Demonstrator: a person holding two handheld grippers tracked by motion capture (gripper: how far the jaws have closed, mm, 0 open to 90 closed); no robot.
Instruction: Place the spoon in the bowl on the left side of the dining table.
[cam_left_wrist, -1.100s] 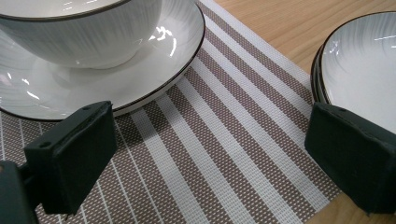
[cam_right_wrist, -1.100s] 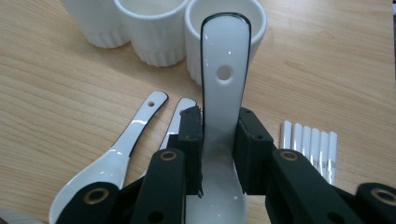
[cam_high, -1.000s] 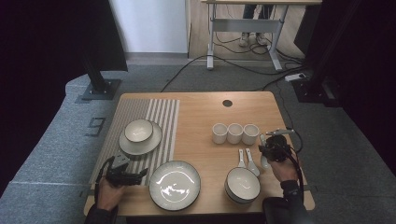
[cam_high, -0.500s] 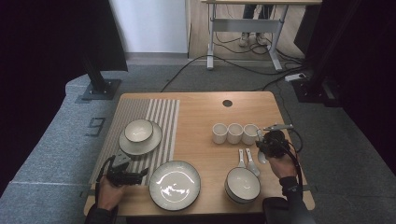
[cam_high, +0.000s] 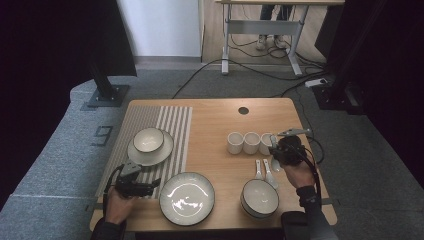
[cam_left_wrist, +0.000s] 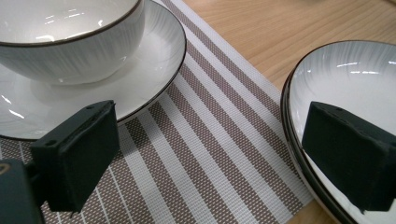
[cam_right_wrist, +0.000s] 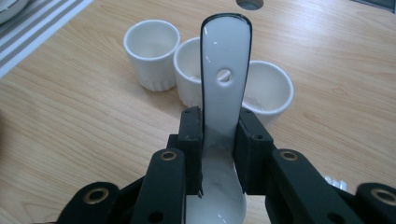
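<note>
a white ceramic soup spoon with a dark rim and a small hole in its handle (cam_right_wrist: 224, 88) is clamped between the two black jaws of the right gripper (cam_right_wrist: 219, 140), which press on both sides of the handle just above the bowl of the spoon. the handle sticks up and away from the gripper, in front of three small white ribbed ceramic cups (cam_right_wrist: 152, 53) that stand in a row on the light wooden table (cam_right_wrist: 70, 116). in the high view the right gripper (cam_high: 280, 150) sits at the right end of that row of cups (cam_high: 250, 142), close to the last one, with two more white spoons (cam_high: 265, 170) lying on the table just below it and a white bowl (cam_high: 260, 197) nearer the person.

the left gripper (cam_left_wrist: 210, 154) has its jaws spread wide with nothing between them. it hovers low over the brown and white striped woven placemat (cam_left_wrist: 210, 140), one jaw in front of a white saucer carrying a white ribbed bowl (cam_left_wrist: 70, 42), the other in front of a large white dark-rimmed plate (cam_left_wrist: 345, 74). in the high view the left gripper (cam_high: 132, 185) is at the near left of the table, just left of the large plate (cam_high: 186, 197).
</note>
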